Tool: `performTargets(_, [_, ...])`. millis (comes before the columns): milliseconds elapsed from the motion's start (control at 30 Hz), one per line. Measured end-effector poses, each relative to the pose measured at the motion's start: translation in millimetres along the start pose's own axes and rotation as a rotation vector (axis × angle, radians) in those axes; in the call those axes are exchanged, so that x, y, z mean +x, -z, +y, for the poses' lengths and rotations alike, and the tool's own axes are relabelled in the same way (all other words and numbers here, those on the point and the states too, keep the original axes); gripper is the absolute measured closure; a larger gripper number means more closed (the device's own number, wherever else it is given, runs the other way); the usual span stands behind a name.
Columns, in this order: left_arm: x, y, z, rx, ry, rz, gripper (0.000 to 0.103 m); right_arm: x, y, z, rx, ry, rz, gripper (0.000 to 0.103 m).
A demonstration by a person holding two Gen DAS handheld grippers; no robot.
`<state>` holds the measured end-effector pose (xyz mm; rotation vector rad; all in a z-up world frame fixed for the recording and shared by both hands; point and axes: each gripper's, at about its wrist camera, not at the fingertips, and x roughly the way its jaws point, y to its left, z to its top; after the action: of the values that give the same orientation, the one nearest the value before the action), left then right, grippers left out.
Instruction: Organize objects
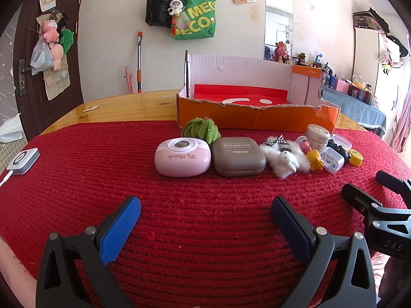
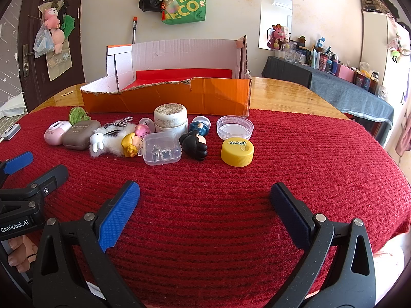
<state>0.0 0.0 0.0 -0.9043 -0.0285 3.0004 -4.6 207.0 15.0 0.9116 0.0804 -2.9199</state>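
Two grippers hover low over the red knitted cloth [image 2: 295,154], the left gripper [image 1: 205,208] and right gripper [image 2: 204,195] both gaping wide with nothing between their blue pads. Farther on lies a row of trinkets: pink oval case [image 1: 183,157], grey eyeshadow compact [image 1: 238,156], clear plastic box [image 2: 162,148], yellow bottle cap [image 2: 237,152]. Behind them stands the orange cardboard box [image 2: 179,97].

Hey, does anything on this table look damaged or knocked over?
Yes. The orange box has a ragged, torn front edge, and the black-haired figurine lies on its side on the red mat.
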Motion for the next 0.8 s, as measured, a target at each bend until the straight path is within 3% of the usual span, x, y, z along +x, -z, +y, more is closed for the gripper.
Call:
performTargets(633, [-6.4, -12.5, 7.8, 0.004, 0.001, 0.005, 0.0, 1.7, -8.2, 1.4, -0.029, -0.017, 0.022, 0.0])
performTargets(800, [-0.5, -24.3, 13.3, 0.0, 0.054, 0.054, 0.0, -0.5, -18.8, -10.9, -0.024, -0.009, 0.01, 0.0])
